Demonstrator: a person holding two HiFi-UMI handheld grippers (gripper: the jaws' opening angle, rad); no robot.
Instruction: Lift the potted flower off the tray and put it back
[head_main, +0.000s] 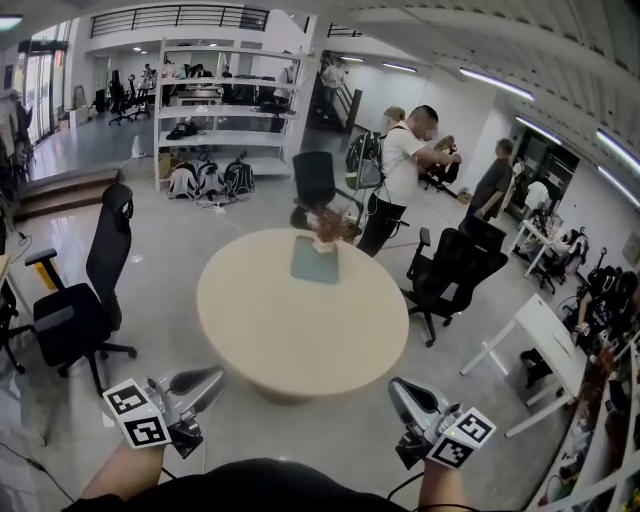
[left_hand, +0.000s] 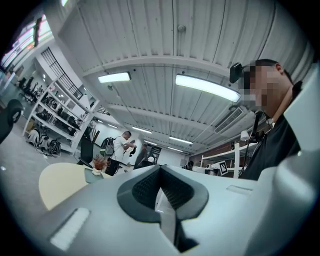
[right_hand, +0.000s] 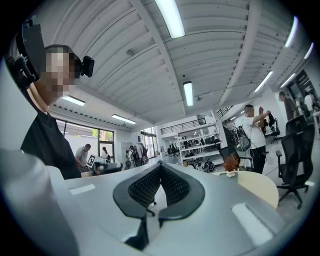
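At the bottom of the head view, my grey left gripper (head_main: 212, 379) and right gripper (head_main: 398, 386) both have their jaws pressed together, empty. Above them, mid-frame, the reddish potted flower (head_main: 326, 234) stands at the far edge of a flat teal tray (head_main: 310, 266) on a round beige table (head_main: 300, 330).

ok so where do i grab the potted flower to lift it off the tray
Probably the small pale pot, below the reddish leaves, coming in level from your side of the table: it stands upright on the tray and the leaves flare out above.

grey left tongs (head_main: 212, 378) and right tongs (head_main: 397, 386) bear black-and-white marker cubes (head_main: 135, 415), beside a black shirt (head_main: 270, 492).
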